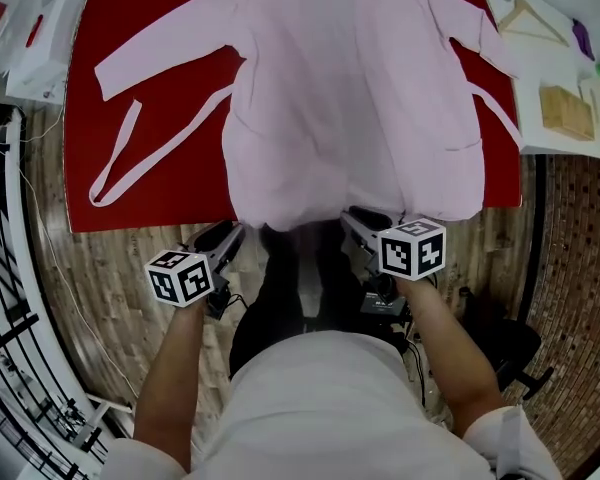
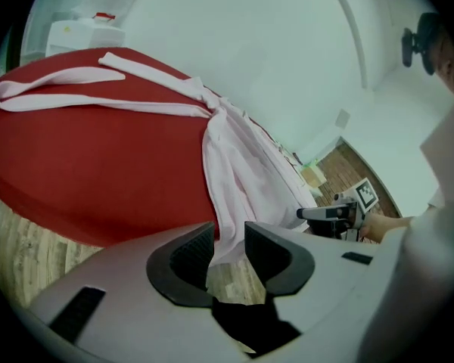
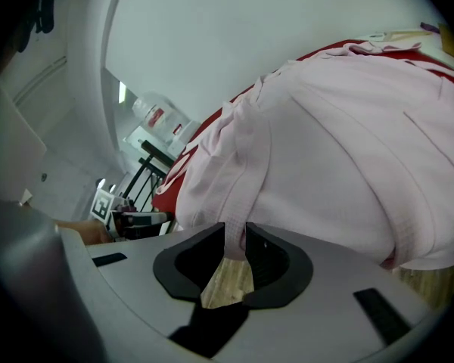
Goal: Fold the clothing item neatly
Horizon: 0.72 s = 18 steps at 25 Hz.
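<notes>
A pale pink robe lies spread on the red-covered table, sleeves out to both sides, and its hem hangs over the near edge. Its belt loops off to the left. My left gripper sits just below the hem's left corner. In the left gripper view its jaws stand apart, with the robe's edge hanging just beyond the gap and touching neither pad. My right gripper is under the hem near the middle. Its jaws are slightly apart, with a fold of the robe hanging loosely between them.
White boxes stand at the table's back left. A white sheet with wooden pieces and a hanger lies along the right side. A black railing runs down the left. Wooden floor lies between me and the table.
</notes>
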Each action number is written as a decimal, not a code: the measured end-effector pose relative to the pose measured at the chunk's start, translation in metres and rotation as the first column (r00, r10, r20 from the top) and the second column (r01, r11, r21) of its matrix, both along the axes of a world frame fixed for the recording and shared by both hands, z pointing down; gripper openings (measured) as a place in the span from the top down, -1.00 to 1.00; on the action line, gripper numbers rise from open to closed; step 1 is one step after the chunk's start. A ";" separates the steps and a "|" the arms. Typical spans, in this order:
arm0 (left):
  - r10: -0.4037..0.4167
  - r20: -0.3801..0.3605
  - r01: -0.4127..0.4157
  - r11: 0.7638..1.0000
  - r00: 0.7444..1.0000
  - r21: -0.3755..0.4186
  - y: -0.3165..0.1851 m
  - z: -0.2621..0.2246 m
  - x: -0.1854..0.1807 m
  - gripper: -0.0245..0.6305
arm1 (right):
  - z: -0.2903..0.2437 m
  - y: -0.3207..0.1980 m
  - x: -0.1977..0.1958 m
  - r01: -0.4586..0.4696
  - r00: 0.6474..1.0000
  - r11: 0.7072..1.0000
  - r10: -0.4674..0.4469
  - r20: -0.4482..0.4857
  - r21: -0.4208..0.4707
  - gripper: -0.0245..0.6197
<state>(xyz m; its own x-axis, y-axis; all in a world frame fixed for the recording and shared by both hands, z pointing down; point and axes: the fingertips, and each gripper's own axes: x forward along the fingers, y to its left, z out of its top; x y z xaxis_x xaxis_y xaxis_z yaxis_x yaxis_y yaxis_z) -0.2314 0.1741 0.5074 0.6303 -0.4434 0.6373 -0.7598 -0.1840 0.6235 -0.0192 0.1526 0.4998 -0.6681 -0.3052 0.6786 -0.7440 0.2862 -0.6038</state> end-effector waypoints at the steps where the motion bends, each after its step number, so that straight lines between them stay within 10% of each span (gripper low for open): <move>1: 0.002 -0.002 -0.002 1.000 1.000 -0.016 0.004 0.005 0.001 0.61 | 0.002 0.002 -0.002 0.000 1.000 1.000 0.000 0.001 -0.008 0.72; 8: 0.004 0.010 -0.004 0.996 1.000 -0.090 0.019 0.045 0.002 0.59 | 0.013 0.006 -0.006 -0.012 0.999 1.000 0.011 -0.035 -0.017 0.72; 18: 0.145 0.067 -0.148 0.988 0.987 0.051 0.004 0.058 0.010 0.58 | 0.022 0.027 -0.019 0.001 0.999 0.999 -0.003 -0.045 -0.041 0.72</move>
